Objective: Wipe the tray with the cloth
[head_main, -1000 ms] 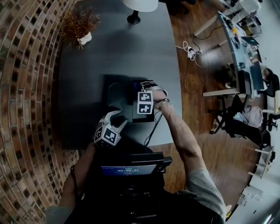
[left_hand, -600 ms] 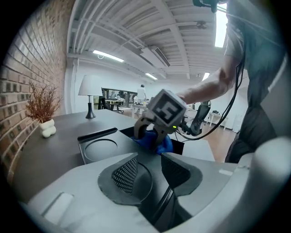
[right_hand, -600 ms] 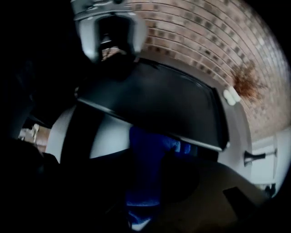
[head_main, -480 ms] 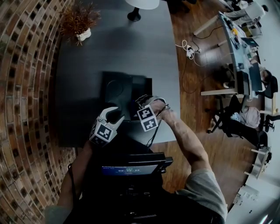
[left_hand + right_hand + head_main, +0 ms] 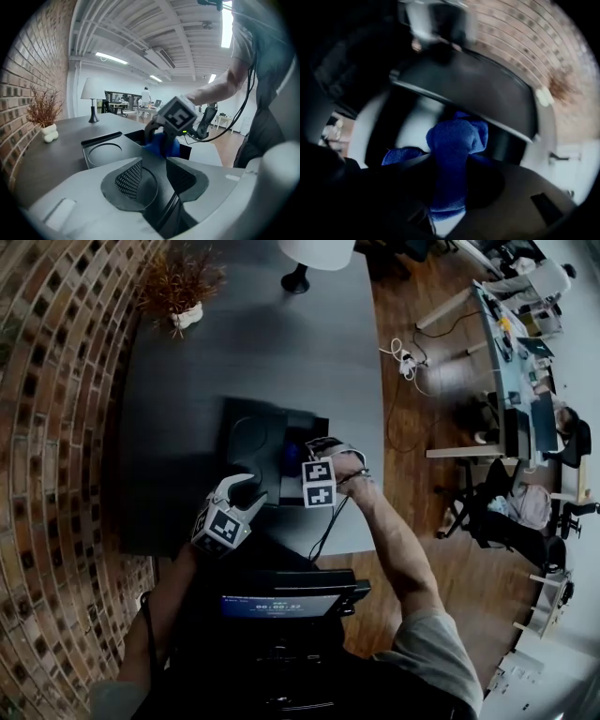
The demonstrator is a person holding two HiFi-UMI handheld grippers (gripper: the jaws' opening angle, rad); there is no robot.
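Observation:
A black tray (image 5: 246, 432) with a round recess lies on the dark table (image 5: 187, 371). My left gripper (image 5: 246, 488) is at its near edge, and in the left gripper view the tray's rim (image 5: 105, 152) runs in between the jaws of that gripper (image 5: 154, 176), which are closed on it. My right gripper (image 5: 298, 470) points straight down over the tray's near right part. It is shut on a bunched blue cloth (image 5: 454, 140), which is pressed down into the tray. The left gripper view shows that cloth (image 5: 164, 145) under the marker cube (image 5: 178, 117).
A brick wall (image 5: 56, 427) runs along the table's left side. A dried plant in a white pot (image 5: 183, 315) and a lamp base (image 5: 297, 279) stand at the far end. The table's right edge (image 5: 380, 427) drops to a wooden floor. A cable (image 5: 328, 521) trails from the right gripper.
My right gripper has slid the cloth across the tray toward its near right corner and rolled a little. The left gripper has stayed at the tray's near edge.

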